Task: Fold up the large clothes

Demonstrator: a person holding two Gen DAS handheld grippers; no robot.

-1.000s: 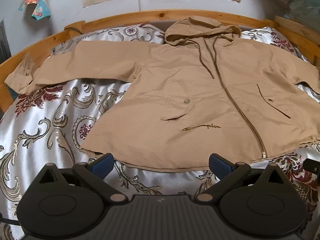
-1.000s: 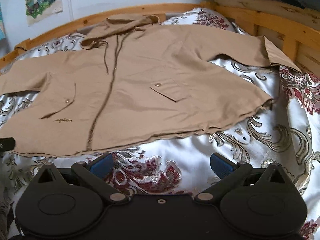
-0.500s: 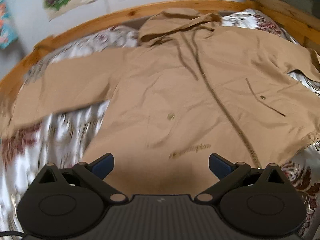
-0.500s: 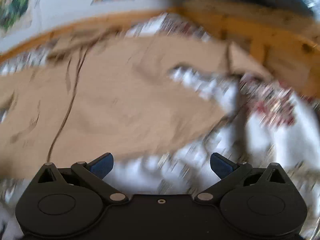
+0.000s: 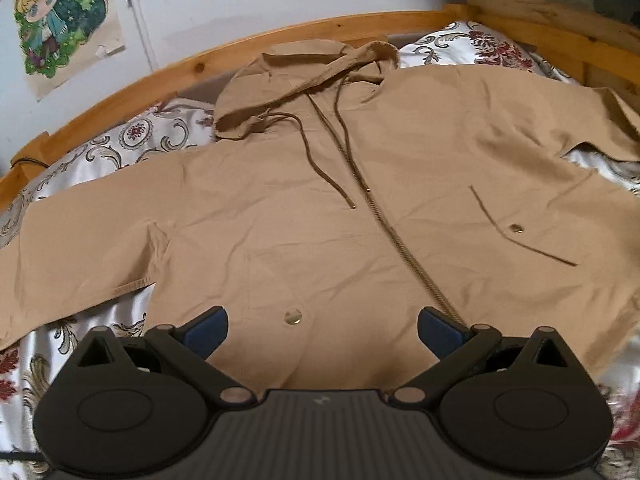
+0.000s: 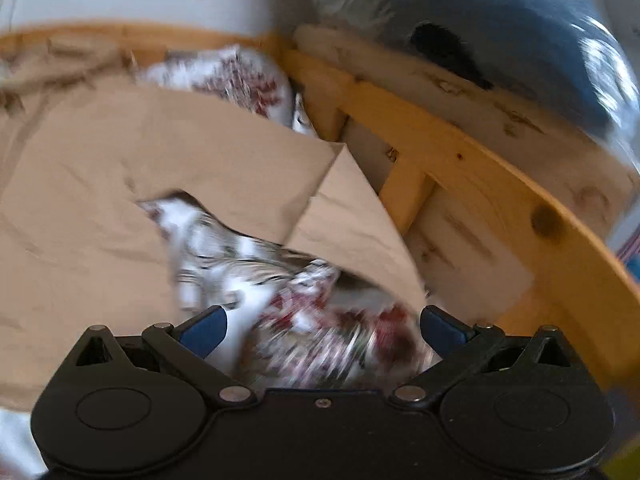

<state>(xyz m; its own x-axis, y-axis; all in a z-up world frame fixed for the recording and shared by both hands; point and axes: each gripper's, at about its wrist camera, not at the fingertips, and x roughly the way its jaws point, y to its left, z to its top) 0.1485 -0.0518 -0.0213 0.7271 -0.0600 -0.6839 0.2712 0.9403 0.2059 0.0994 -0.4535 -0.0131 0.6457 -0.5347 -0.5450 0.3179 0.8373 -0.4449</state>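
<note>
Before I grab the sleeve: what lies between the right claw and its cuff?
Only patterned bedspread, seen in the right wrist view. The open right claw sits just short of the cuff. Nothing blocks it.

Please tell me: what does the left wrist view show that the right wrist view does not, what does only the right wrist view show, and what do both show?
Only the left wrist view shows the jacket's hood, its brass zipper and the cartoon poster on the wall.

Only the right wrist view, blurred, shows the jacket's sleeve cuff near the bed's wooden side rail and a dark blue bundle above it.

Both show the tan hooded jacket spread on the patterned satin bedspread. The left gripper and right gripper are open.
</note>
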